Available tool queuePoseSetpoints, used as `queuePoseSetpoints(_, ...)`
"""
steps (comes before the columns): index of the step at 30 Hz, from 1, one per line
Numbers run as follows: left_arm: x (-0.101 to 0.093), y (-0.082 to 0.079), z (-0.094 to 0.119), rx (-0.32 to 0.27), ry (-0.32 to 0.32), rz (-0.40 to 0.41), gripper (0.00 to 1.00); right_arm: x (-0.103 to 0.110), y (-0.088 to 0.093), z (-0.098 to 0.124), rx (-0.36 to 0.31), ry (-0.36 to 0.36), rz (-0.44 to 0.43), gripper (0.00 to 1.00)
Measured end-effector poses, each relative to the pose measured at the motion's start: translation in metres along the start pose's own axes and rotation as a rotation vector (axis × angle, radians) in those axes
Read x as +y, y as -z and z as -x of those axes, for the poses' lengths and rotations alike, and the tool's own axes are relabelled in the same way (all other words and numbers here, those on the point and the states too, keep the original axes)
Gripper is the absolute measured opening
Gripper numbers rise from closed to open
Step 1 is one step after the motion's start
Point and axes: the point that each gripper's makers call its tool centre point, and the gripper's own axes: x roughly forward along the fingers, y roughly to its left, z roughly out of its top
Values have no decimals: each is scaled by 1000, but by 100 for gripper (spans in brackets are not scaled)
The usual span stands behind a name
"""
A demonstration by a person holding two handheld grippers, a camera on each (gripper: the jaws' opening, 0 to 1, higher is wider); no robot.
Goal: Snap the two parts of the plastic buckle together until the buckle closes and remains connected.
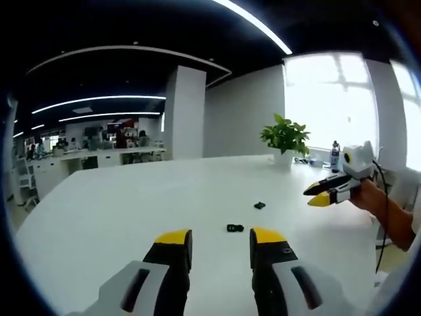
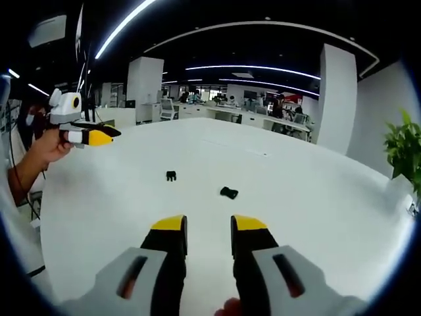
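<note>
Two black buckle halves lie apart on the white table (image 1: pixel 131 210): one buckle half (image 1: pixel 235 228) just ahead of your left gripper (image 1: pixel 220 238), the other buckle half (image 1: pixel 259 205) farther off, toward your right gripper (image 1: pixel 320 195). Both grippers hover above the table, jaws parted and empty. The halves are small and light; you could nudge one away with a jaw tip, or pinch it crooked so the halves meet misaligned and fail to latch.

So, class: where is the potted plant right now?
In the left gripper view the plant stands at the table's far edge by the window, up right of both buckle parts.
</note>
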Motion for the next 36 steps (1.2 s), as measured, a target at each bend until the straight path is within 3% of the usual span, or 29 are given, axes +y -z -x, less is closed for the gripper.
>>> queuePoseSetpoints(25,2,0,-10,13,10,-2,35,-12,-4,-15,17,-19,7,25)
queuePoseSetpoints(36,8,0,-17,20,-2,-2,35,-19,-13,-33,39,-46,51,25)
